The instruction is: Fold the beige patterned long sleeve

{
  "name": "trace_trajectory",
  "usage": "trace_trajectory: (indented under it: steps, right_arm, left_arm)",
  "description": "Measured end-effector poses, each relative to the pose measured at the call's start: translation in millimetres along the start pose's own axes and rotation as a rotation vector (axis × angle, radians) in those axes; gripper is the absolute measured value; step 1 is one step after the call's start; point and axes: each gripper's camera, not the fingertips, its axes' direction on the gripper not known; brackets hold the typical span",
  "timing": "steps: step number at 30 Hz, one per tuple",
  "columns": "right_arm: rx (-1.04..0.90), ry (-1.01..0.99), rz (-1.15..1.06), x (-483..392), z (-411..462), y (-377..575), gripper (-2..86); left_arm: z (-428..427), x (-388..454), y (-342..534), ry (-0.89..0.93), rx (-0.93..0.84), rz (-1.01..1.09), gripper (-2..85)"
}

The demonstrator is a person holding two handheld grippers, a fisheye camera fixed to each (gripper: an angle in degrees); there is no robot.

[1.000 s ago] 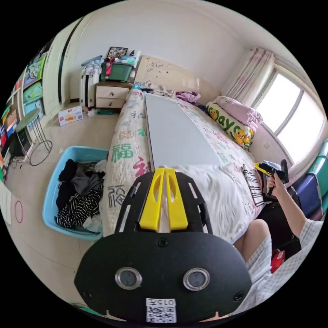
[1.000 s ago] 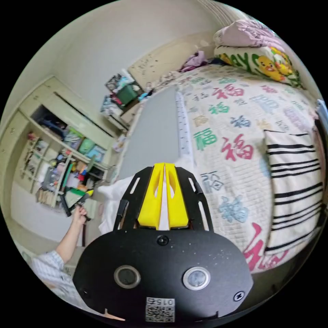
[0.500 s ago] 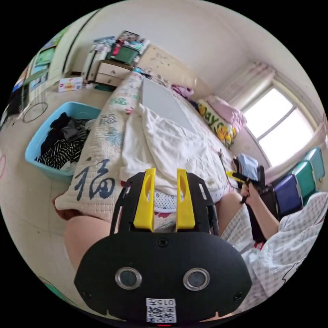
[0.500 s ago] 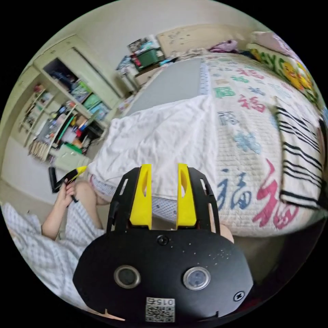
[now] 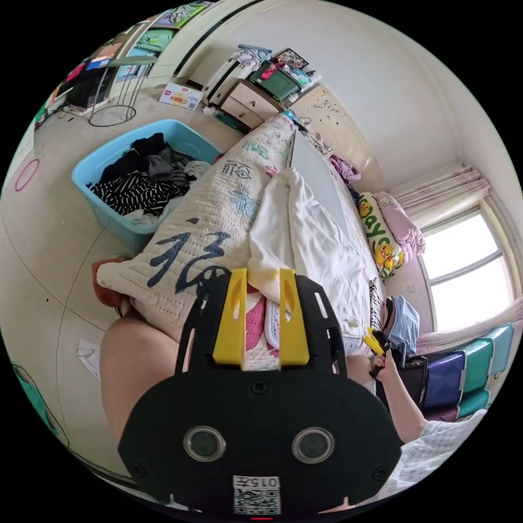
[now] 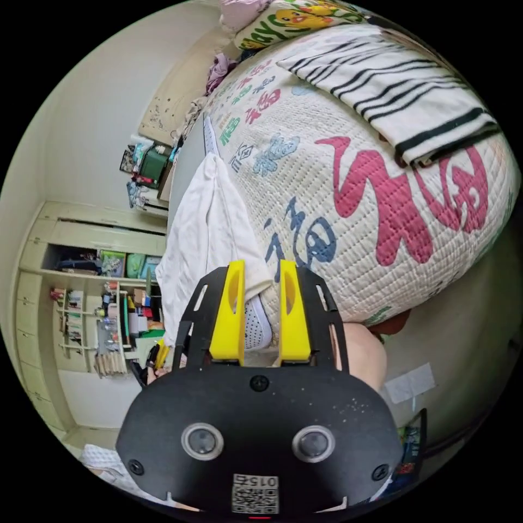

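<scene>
The beige long sleeve is seen spread on the quilted bed, its hem draped over the near edge, its long axis running away toward the grey board. Both claws are released and nothing is gripped. The left gripper is held just off the near edge with the dotted hem between its parted jaws; the right gripper is poised likewise at the hem's other end. The garment lies straight ahead of each, so a pinch at the hem is judged the likely next move. A striped folded garment rests well apart.
</scene>
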Motion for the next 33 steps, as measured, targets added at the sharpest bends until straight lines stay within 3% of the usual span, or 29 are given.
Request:
trace_trajectory:
  steps: [5,12,20,28,33]
  right_arm:
    - [-0.012,-0.141,0.003,10,-7,33,1.7]
    - [0.109,-0.196,-0.005,13,-39,91,0.0]
    - [0.112,-0.095,-0.068,-6,-66,135,-0.2]
    - [0.147,-0.059,0.018,-1,-103,178,-0.5]
    - [0.213,-0.146,0.083,17,-138,199,-0.5]
  left_arm:
    - [23,-1,10,0.022,-0.049,-0.007,1.9]
    - [-13,-35,59,0.259,0.15,-0.092,-0.1]
    - [-27,-49,94,0.161,0.137,-0.134,-0.5]
    - [-35,-71,125,0.237,0.156,-0.226,-0.6]
    - [-42,-67,142,0.235,0.188,-0.192,-0.6]
